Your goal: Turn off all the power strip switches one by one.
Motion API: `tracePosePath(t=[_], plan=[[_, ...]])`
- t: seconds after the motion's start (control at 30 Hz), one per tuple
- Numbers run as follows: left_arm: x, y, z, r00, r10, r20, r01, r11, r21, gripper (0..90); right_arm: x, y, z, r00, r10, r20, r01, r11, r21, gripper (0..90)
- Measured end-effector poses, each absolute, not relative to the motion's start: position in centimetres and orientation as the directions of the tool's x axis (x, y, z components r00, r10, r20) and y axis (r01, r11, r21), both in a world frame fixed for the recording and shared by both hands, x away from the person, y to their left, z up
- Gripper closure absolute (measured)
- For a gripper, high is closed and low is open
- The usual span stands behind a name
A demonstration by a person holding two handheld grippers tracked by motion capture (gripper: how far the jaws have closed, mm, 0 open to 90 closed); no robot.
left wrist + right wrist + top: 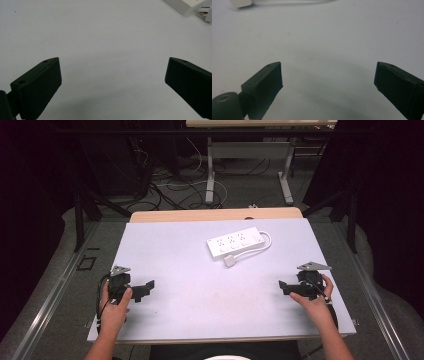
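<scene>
Your big white table (pixel 200 285) takes up the middle of the high view, and it is bare near you. A little above the middle of that view lies the white power strip (pixel 235 243), flat on the table, with its cord looping round its right end. Its white plug (pixel 229 261) lies just below the strip, close to it; whether they touch is hard to tell. Your left gripper (pixel 147 287) sits at the lower left of the high view, and your right gripper (pixel 284 286) sits at the lower right. Both are well away from the strip and point in toward the middle. In the left gripper view the jaws stand wide apart with nothing between them, and the strip's corner peeks in at the upper right. In the right gripper view the jaws are wide apart and empty too. It looks like you are just getting ready and have not reached for anything yet. Next you likely need to move one gripper up to the plug and line its jaws on both sides before you squeeze.
</scene>
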State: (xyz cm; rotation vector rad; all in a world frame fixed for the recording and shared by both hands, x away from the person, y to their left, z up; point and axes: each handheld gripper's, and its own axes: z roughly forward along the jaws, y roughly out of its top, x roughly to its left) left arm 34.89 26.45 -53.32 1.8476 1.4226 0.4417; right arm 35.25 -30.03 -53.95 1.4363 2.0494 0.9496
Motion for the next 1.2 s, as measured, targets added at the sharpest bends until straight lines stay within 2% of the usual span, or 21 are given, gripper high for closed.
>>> tracePosePath(t=[0.33,0.53,0.83,1.2], plan=[[34.9,26.7,-53.3,0.303,0.939,-0.164,0.699,-0.101,0.708,2.3,36.7,-28.3,-52.8,-0.397,0.917,-0.019,0.635,0.29,0.716,7.5],[34.9,26.7,-53.3,0.305,0.938,-0.165,0.701,-0.104,0.706,2.3,38.1,-27.7,-51.5,-0.439,0.898,-0.014,0.649,0.328,0.686,14.6],[34.8,26.8,-53.2,0.307,0.937,-0.166,0.701,-0.105,0.705,2.3,39.7,-27.4,-50.2,-0.474,0.88,-0.036,0.655,0.38,0.653,15.7],[34.8,26.8,-53.3,0.303,0.938,-0.169,0.702,-0.099,0.705,2.3,42.1,-26.6,-48.7,-0.502,0.863,-0.047,0.67,0.423,0.611,21.6]])
